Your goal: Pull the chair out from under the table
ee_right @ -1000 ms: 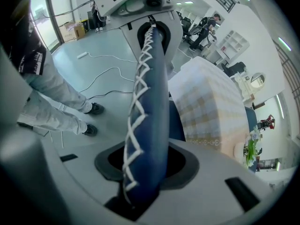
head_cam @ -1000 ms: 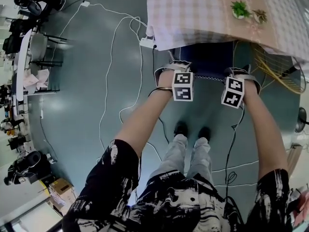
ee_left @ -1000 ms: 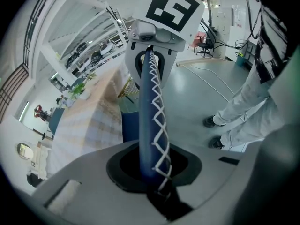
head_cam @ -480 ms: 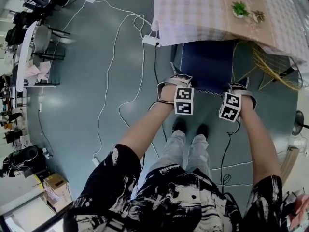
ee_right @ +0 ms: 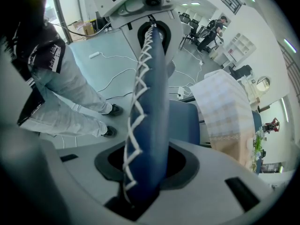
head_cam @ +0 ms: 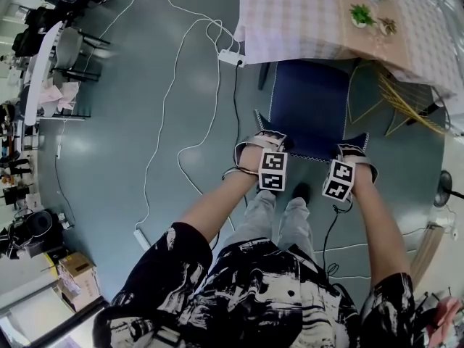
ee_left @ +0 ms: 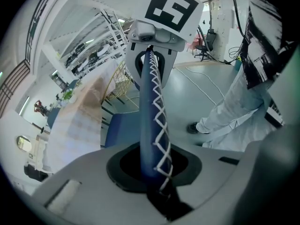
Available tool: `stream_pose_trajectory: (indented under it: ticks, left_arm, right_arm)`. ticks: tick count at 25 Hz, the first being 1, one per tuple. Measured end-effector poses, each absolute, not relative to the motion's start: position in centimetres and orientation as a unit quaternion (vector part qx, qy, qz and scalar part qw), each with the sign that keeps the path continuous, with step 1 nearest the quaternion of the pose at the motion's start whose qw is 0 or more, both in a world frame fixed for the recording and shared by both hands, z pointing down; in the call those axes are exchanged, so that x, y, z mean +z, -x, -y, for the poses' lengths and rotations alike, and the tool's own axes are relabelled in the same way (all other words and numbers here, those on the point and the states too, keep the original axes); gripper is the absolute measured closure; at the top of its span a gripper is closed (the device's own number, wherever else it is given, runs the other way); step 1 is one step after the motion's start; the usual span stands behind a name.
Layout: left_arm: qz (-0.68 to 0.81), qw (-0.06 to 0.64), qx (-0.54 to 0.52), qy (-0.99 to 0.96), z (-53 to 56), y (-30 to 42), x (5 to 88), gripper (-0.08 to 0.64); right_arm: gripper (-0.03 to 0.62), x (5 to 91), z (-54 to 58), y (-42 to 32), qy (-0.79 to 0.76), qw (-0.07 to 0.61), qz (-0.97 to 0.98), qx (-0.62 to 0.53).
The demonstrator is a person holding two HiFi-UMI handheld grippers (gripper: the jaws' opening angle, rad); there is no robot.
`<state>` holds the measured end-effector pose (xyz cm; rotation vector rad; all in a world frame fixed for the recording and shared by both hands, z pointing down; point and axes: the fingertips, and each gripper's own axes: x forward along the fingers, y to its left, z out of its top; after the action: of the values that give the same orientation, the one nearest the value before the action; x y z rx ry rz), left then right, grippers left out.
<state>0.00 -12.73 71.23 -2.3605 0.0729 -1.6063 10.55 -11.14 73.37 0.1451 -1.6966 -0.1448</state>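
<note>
A blue chair (head_cam: 308, 96) stands on the grey floor, its seat mostly out from under the table (head_cam: 290, 17) with the checked cloth. Its backrest top edge (head_cam: 312, 155), trimmed with white zigzag stitching, faces me. My left gripper (head_cam: 265, 141) is shut on the left end of that edge, my right gripper (head_cam: 354, 154) on the right end. In the left gripper view the stitched edge (ee_left: 152, 107) runs from my left gripper (ee_left: 157, 179) up to the other gripper. The right gripper view shows the same edge (ee_right: 150, 102) clamped in my right gripper (ee_right: 140, 182).
A white power strip (head_cam: 232, 58) and long white cables (head_cam: 174, 85) lie on the floor left of the chair. A yellow wire frame (head_cam: 406, 100) stands to its right. Small plants (head_cam: 360, 14) sit on the table. My feet (head_cam: 301, 192) are just behind the backrest.
The chair has slid out from under the table towards me, with both grippers still clamped on its backrest. More of the blue seat now shows. I have stepped back.
</note>
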Motion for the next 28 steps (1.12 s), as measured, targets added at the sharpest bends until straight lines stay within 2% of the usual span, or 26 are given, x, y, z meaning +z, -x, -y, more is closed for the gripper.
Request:
stream_pose_trajectory:
  ticks: [28]
  left_arm:
    - [-0.006, 0.123, -0.557, 0.822, -1.3, -0.4, 71.0, 0.495]
  right_arm:
    - [0.459, 73.3, -3.2, -11.1, -0.044, 0.662, 0.747, -0.041]
